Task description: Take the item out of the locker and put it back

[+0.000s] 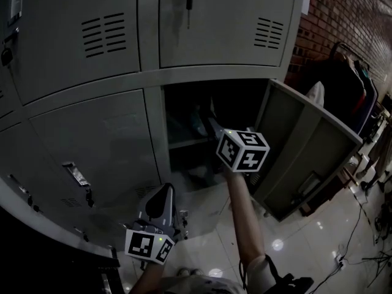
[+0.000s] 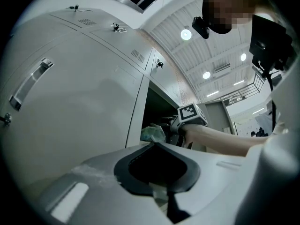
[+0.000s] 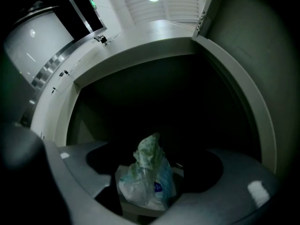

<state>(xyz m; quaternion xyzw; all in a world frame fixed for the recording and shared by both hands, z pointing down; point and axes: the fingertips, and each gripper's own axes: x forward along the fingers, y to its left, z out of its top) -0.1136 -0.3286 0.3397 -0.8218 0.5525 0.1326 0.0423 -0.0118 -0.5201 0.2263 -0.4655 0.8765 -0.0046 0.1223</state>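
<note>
My right tongs (image 3: 154, 150) reach into the open compartment of the grey metal locker (image 1: 154, 112) with their jaws spread wide. Between them, seen along the jaws, stands the crumpled clear plastic bag with green and blue print (image 3: 147, 177). I see neither pad pressing on it; it sits on its own on the pale shelf (image 3: 140, 210) inside the dark compartment. My left tongs (image 2: 152, 145) hang low and well back from the opening, in front of the shut grey locker door with the metal handle (image 1: 92, 146), and their jaws lie together with nothing between them. From the left gripper view the bag shows just inside the opening, right beside the black-and-white marker cube (image 2: 191, 113) of my right tongs. In the head view my right forearm (image 1: 245, 216) stretches up from the bottom toward the compartment. The compartment's own grey door (image 1: 300, 146) is swung out to the right. Above it, a key (image 1: 188, 2) hangs in the lock of the upper door. A red brick wall (image 1: 343, 14) stands to the right, over a glossy pale tiled floor (image 1: 306, 237).
</note>
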